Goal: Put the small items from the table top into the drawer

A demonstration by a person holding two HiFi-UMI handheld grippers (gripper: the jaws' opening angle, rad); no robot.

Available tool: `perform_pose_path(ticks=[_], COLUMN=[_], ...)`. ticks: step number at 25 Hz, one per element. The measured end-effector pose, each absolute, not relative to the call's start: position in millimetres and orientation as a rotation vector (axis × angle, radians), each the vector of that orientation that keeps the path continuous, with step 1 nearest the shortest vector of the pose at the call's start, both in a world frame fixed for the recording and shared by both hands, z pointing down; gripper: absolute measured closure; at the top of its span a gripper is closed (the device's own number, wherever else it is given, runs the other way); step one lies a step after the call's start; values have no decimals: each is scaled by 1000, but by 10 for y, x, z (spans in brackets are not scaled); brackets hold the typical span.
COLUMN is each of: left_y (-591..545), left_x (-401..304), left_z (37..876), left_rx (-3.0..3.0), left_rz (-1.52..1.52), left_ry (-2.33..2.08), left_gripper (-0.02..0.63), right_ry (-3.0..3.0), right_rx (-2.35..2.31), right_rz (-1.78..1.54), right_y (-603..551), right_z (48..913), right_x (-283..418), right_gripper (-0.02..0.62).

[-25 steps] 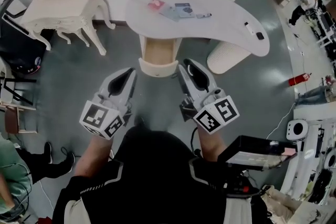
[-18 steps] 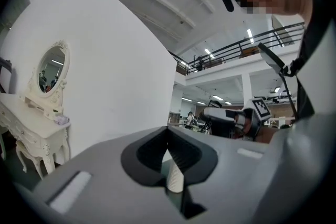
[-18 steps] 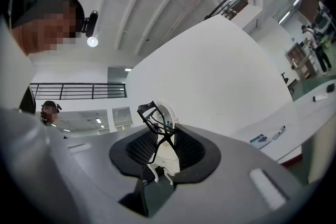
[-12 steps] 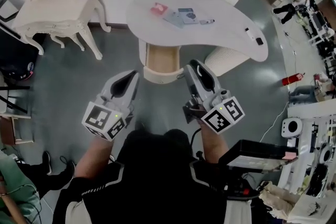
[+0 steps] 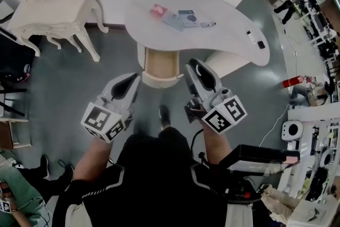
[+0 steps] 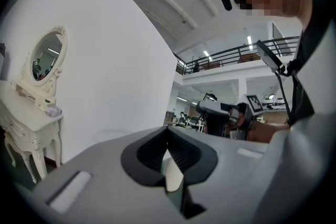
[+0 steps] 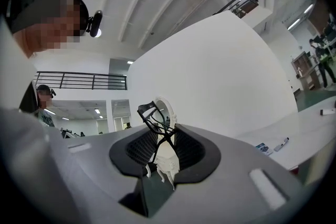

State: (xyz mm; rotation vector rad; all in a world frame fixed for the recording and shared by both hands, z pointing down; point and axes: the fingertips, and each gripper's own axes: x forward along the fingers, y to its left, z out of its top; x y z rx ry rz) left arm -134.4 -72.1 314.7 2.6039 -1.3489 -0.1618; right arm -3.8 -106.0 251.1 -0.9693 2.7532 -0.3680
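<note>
The white curved table (image 5: pixel 228 16) carries small items: a red packet (image 5: pixel 158 9), grey and blue cards (image 5: pixel 180 17), a pen (image 5: pixel 207 24) and a black piece (image 5: pixel 260 44). Under its near edge a wooden drawer (image 5: pixel 158 80) stands pulled out. Both grippers are held in front of the drawer, short of the table. My right gripper (image 5: pixel 192 65) is shut on a black wire eyelash curler (image 7: pixel 155 115), which sticks out past the jaw tips (image 7: pixel 160 131). My left gripper (image 5: pixel 131 78) has its jaws together (image 6: pixel 168 131) with nothing in them.
A white ornate vanity (image 5: pixel 53 5) with a mirror stands at the far left. A ribbed white pedestal (image 5: pixel 226 58) sits right of the drawer. A red fire extinguisher (image 5: pixel 291 82) lies on the floor at right. A dark shoe (image 5: pixel 164 114) shows between the grippers.
The view has shifted a little towards the table, and a shoe has stepped forward between the grippers. Both grippers keep their pose, and the right one keeps its hold.
</note>
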Motion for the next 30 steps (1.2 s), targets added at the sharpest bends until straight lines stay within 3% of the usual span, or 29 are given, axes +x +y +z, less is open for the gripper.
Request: perform_pose_path(ticks=[17, 30], left_y=[-1721, -2151], left_x=[-1057, -947], left_z=[3323, 3653], left_rx=[2504, 2437], left_rz=[-117, -77], left_ry=[-1471, -1552], left_gripper=[607, 607], right_ry=[3052, 3254], right_rx=[-677, -438], right_rz=[-259, -302], right_y=[-1994, -2491], right_z=[2824, 3633], right_x=[20, -57], right_gripper=[497, 495])
